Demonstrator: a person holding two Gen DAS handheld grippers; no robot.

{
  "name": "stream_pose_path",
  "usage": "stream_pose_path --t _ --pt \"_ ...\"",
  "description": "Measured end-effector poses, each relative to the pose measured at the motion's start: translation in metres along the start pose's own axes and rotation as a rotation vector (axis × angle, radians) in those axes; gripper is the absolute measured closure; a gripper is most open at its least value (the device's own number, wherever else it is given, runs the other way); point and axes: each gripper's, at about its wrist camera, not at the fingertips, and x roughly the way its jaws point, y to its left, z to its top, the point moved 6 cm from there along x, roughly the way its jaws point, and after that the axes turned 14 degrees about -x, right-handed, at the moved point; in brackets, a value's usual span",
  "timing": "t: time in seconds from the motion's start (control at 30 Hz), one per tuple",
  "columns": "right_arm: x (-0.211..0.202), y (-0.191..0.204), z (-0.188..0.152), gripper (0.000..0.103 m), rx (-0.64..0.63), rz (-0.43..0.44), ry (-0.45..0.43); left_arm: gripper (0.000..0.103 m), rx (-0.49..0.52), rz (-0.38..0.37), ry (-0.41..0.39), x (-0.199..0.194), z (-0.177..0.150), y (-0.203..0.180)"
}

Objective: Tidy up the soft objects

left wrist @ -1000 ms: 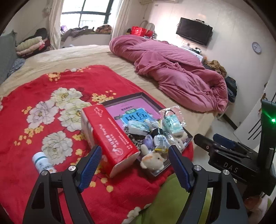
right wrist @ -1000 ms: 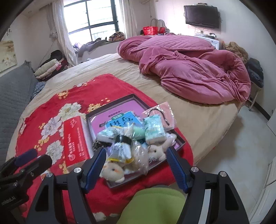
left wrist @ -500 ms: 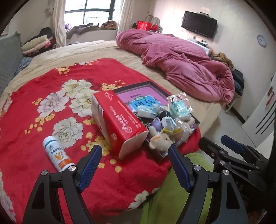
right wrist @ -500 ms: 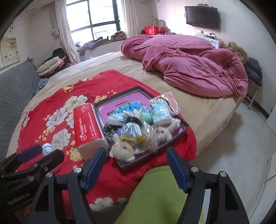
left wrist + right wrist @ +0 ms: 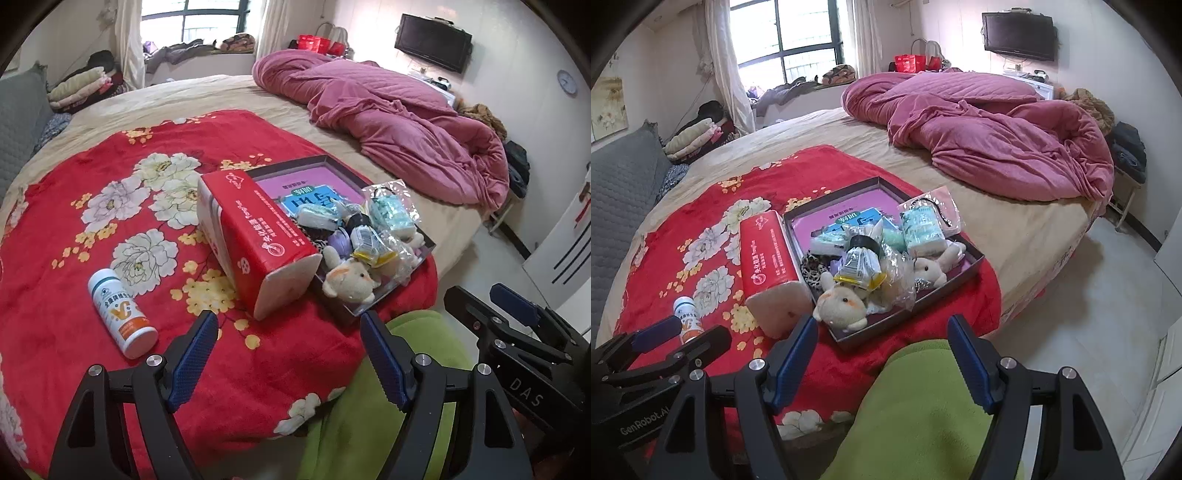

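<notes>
Honestly, stage: hard to pin down. Both sets of tongs hang back from the bed with nothing in them, which fits a pause ahead of sorting just as well as a look-over after the soft bits went into the tray.

Left tongs [image 5: 288, 354]: spread wide, empty, hovering off the near edge of the red floral blanket [image 5: 66, 229].

Right tongs [image 5: 881, 358]: also spread wide and empty, over something lime green (a lap, I'd guess).

Soft stuff: heaped in the dark shallow tray [image 5: 846, 341] on the blanket. A cream plush animal [image 5: 840, 306] at the near corner, a second plush [image 5: 932, 269] behind it, a leopard-print scrunchie [image 5: 812, 269], and several crinkly plastic-wrapped pieces including a mint-green pack [image 5: 923, 230].

Tissue pack [image 5: 255, 243]: red, squashy-looking, lying just outside the tray and leaning on its left rim.

Bottle [image 5: 120, 312]: white with an orange band, on its side on the blanket, well apart from the tray (hard, so probably not part of the job).

Next move: whichever way it goes, any pick calls for a gentle pinch, since plush gives and the wrappers are slippery and piled on each other.
</notes>
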Motion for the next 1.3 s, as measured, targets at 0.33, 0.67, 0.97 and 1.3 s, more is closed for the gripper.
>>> stream_pose_path --t 0.33,0.67,0.97,1.3 --pt "0.002 0.001 -0.011 0.031 -0.010 -0.014 0.012 0.023 0.006 0.008 0.014 0.005 -0.012 0.001" --pt "0.007 0.003 -0.025 0.031 -0.020 -0.010 0.038 0.023 0.025 -0.017 0.026 0.007 -0.017 -0.004" --pt "0.007 0.001 -0.024 0.031 -0.019 -0.013 0.037 0.023 0.037 -0.022 0.040 0.010 -0.019 -0.006" --pt "0.007 0.001 -0.026 0.031 -0.019 -0.014 0.042 0.023 0.046 0.004 0.051 0.013 -0.020 -0.006"
